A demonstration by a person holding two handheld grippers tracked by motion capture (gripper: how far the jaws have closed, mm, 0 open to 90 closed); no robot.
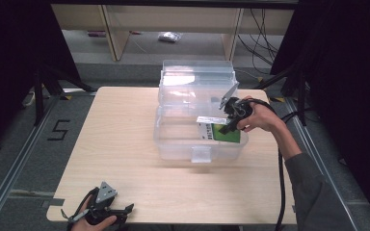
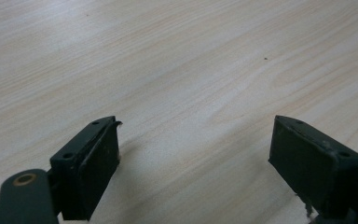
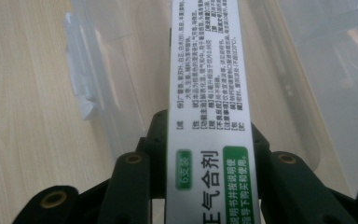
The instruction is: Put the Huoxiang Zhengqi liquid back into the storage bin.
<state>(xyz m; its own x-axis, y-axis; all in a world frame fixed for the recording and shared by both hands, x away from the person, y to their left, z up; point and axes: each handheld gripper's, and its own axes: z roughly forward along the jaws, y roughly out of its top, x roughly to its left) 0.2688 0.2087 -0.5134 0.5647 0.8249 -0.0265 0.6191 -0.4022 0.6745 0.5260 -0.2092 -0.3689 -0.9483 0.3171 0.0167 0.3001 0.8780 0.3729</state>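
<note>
A green and white medicine box (image 1: 220, 130) stands on edge inside the clear plastic storage bin (image 1: 173, 144), at the bin's right end. My right gripper (image 1: 229, 122) is shut on the box, reaching in over the bin's right rim. In the right gripper view the box's white printed edge (image 3: 208, 93) runs up between the two black jaws, which press on both its sides. My left gripper (image 1: 125, 211) rests near the table's front left edge, held by a hand. Its jaws stand wide apart over bare wood in the left gripper view, the left gripper (image 2: 193, 144) holding nothing.
The bin's clear lid (image 1: 197, 77) stands open behind it, hinged back. A latch tab (image 1: 201, 155) sticks out from the bin's front wall. The light wood table (image 1: 115, 134) has dark floor and metal rails on both sides. Shelving stands beyond the far edge.
</note>
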